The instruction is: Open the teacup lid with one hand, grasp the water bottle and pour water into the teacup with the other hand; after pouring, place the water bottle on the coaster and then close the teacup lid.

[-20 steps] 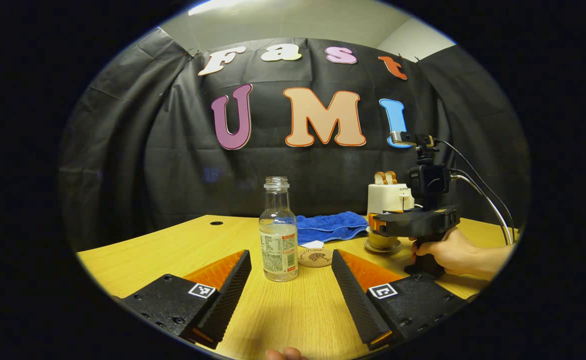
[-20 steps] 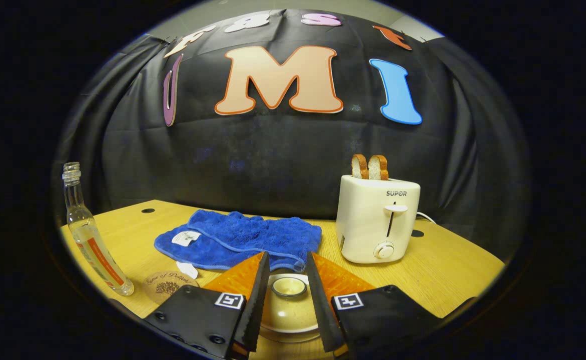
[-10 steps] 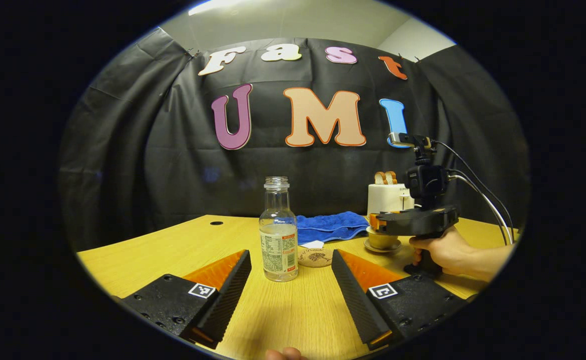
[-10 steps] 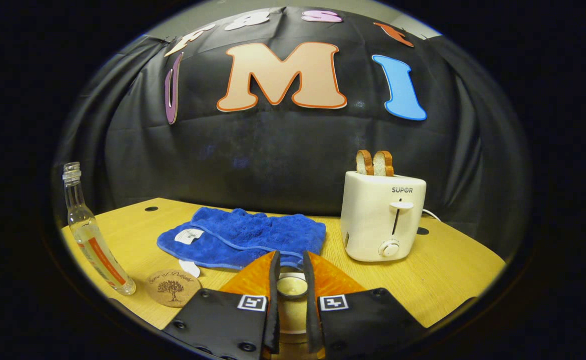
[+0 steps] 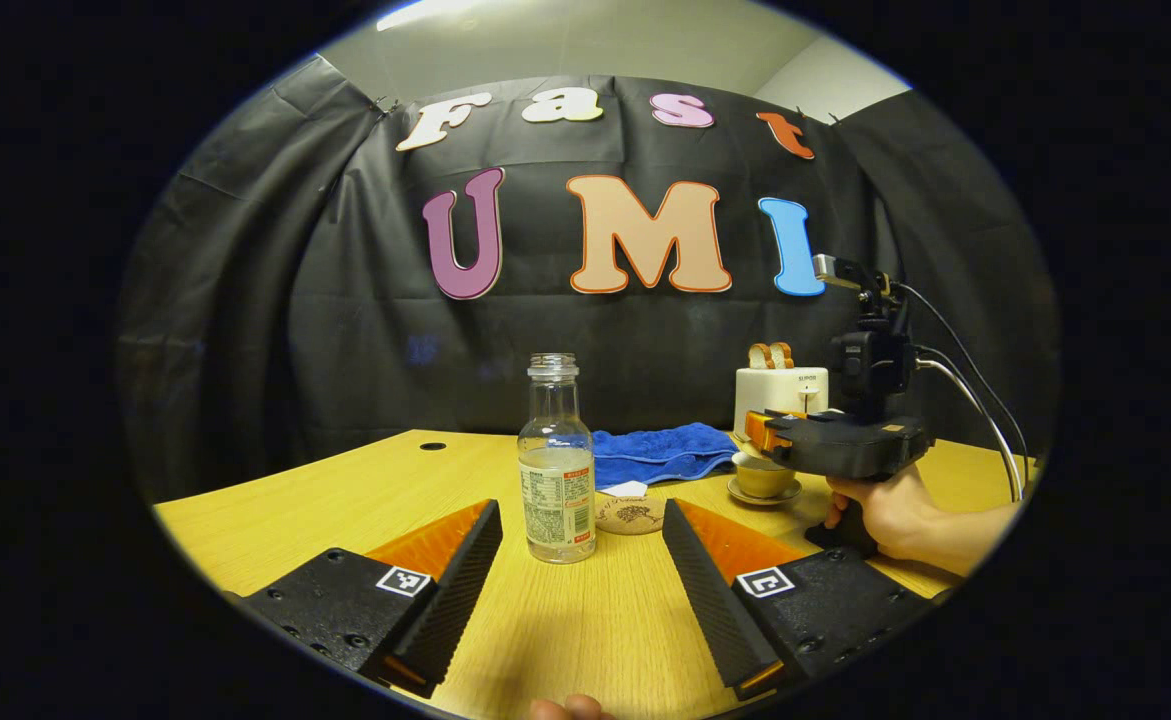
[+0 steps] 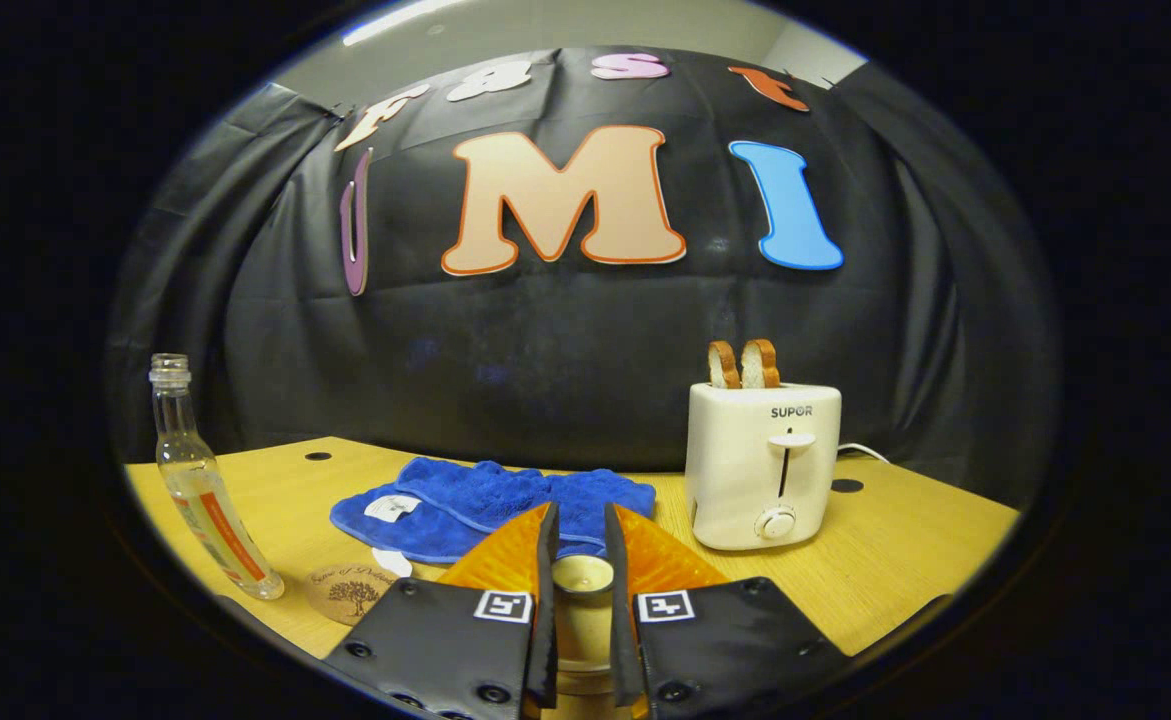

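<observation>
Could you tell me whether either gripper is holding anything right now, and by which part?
The right gripper holds the teacup lid by its knob; the left gripper is open, holding nothing.

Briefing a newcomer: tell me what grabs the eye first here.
The right gripper is clamped on the teacup lid and holds it above the teacup. The clear water bottle stands upright before the open left gripper. A white toaster with bread sits behind.

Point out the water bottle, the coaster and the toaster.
water bottle [image 5: 557, 500]: left gripper view, on its label, mid-body.
coaster [image 5: 630, 515]: left gripper view, on its printed top face.
toaster [image 6: 763, 465]: right gripper view, on its front face by the lever slot.
</observation>
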### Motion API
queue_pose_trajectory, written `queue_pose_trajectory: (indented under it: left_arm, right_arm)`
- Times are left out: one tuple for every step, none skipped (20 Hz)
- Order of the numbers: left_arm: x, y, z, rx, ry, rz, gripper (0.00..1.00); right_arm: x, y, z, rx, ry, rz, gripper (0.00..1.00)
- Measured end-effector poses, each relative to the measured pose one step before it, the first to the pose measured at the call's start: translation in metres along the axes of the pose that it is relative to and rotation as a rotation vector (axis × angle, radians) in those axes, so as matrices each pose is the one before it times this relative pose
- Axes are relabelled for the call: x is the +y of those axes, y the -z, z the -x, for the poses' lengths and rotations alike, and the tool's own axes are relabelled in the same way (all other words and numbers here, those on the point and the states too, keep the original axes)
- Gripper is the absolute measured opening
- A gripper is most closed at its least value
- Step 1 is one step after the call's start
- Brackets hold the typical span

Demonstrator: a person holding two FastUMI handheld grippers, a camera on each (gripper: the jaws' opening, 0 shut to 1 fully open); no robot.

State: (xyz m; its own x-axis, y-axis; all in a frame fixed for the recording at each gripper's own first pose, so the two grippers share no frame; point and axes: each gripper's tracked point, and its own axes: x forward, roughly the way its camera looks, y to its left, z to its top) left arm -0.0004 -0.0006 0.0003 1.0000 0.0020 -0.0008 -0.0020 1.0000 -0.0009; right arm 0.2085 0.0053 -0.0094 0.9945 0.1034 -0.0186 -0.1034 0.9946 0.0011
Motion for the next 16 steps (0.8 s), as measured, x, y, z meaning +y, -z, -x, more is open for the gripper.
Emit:
queue_pose_trajectory:
  left_arm:
    - [-0.00014,0.0002,-0.00059,0.00006,-0.00008,-0.00035,0.94]
    - [-0.00001,-0.00024,0.00069,-0.00029,0.00004,0.00028,0.94]
    - [-0.00004,-0.00037,-0.00051,0.00015,0.00007,0.00024,0.94]
    - [0.00013,0.00092,0.00063,0.00045,-0.00003,-0.00024,0.94]
    - [0.00018,-0.00077,-0.00021,-0.00097,-0.00013,0.00055,0.94]
    - [0.00012,0.00039,0.00002,0.00074,-0.00121,-0.00049,0.94]
    - [0.00044,-0.00039,-0.00019,-0.00021,-0.00306,0.00072,0.94]
    - [0.00112,0.00006,0.00063,0.00044,-0.0032,-0.00037,0.94]
    - [0.00044,0.00017,-0.0001,0.00063,-0.00354,-0.00004,0.94]
    - [0.00097,0.00064,0.00013,0.0001,-0.00456,-0.00005,0.94]
    - [0.00161,-0.00037,0.00009,0.00056,-0.00788,-0.0005,0.94]
    - [0.00265,0.001,0.00031,0.00078,-0.0098,0.00077,0.95]
    - [0.00014,-0.00047,-0.00017,0.00009,-0.00386,-0.00019,0.94]
    - [-0.00029,0.00049,0.00001,0.00082,-0.00231,-0.00024,0.94]
    - [0.00168,-0.00021,-0.00012,0.00073,-0.00595,0.00026,0.94]
    - [0.00011,0.0011,-0.00114,-0.00005,-0.00319,-0.00072,0.95]
  right_arm:
    - [0.00107,-0.00102,0.00235,-0.00031,-0.00974,0.00245,0.24]
    - [-0.00007,0.00033,0.00255,-0.00032,-0.00477,-0.00063,0.24]
    - [-0.00069,-0.00061,0.00381,0.00009,-0.00167,-0.00097,0.24]
    - [-0.00066,-0.00001,0.00447,-0.00139,-0.00207,0.00136,0.24]
    - [0.00032,-0.00022,0.00611,0.00117,-0.00654,-0.00107,0.24]
    - [-0.00002,-0.00053,0.00749,-0.00142,-0.00528,0.00025,0.24]
    - [-0.00014,-0.00034,0.00808,0.00318,-0.0079,-0.00051,0.24]
    - [0.00033,-0.00009,0.0096,-0.00373,-0.01335,0.00044,0.24]
    - [-0.00184,-0.00032,0.01074,0.00441,-0.00259,0.00071,0.24]
    - [-0.00324,-0.00083,0.01267,-0.00784,-0.00031,-0.00124,0.24]
    - [-0.0017,-0.00052,0.01347,0.00705,-0.00643,-0.00202,0.24]
    - [-0.00061,-0.00061,0.01417,-0.0083,-0.00769,0.00292,0.24]
    - [-0.00003,-0.00067,0.01406,0.00518,-0.01196,-0.00315,0.24]
    - [-0.00025,-0.0005,0.01542,-0.00461,-0.01267,0.00109,0.24]
    - [-0.00157,-0.00086,0.0138,0.00044,0.00045,-0.00071,0.24]
    - [-0.00318,-0.00087,0.01329,-0.00156,0.00129,-0.002,0.24]
